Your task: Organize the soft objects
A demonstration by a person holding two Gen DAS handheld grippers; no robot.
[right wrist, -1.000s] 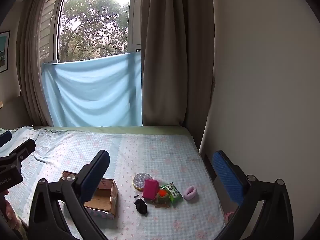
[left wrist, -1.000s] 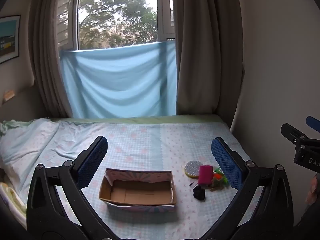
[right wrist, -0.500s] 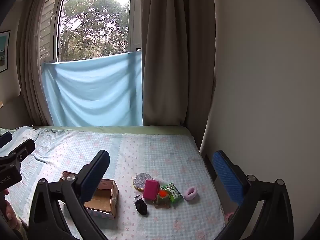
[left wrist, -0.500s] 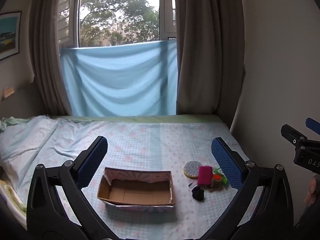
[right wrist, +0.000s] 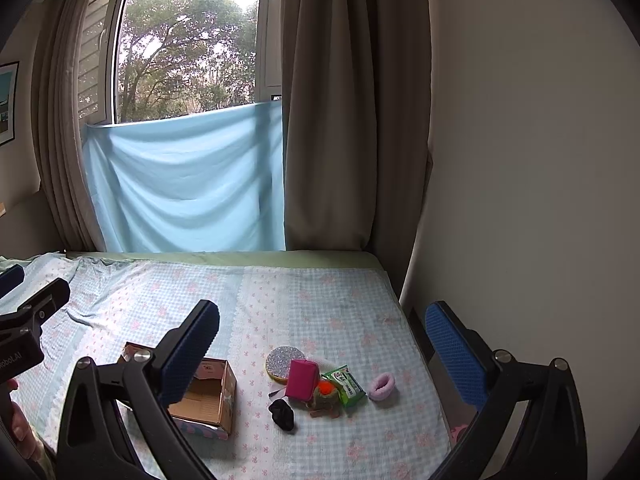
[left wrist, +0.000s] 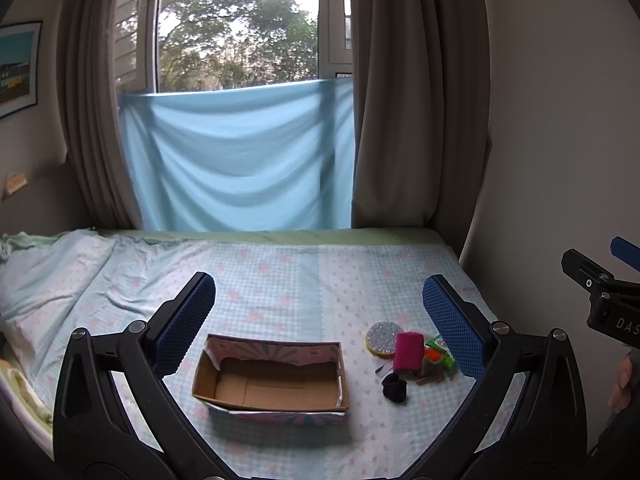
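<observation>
An open cardboard box [left wrist: 272, 380] [right wrist: 206, 394] sits on the bed, with nothing visible inside. To its right lies a small pile: a round silver-and-yellow sponge [left wrist: 385, 333] [right wrist: 285, 362], a magenta pouch [left wrist: 408, 351] [right wrist: 302, 378], a black scrunchie [left wrist: 395, 387] [right wrist: 282, 414], a green packet [right wrist: 345, 386], an orange and brown plush toy [right wrist: 326, 396] and a lilac scrunchie [right wrist: 382, 386]. My left gripper [left wrist: 318, 320] is open and empty, held above the box. My right gripper [right wrist: 322, 348] is open and empty, held above the pile.
The bed [left wrist: 280, 280] has a pale blue checked sheet and meets a beige wall [right wrist: 520, 200] on the right. A window with a blue cloth [left wrist: 240, 160] and brown curtains [left wrist: 416, 100] stands behind. A pillow [left wrist: 24, 392] lies at the left.
Both views have shifted only slightly. Nothing on the bed has moved and both grippers stay open.
</observation>
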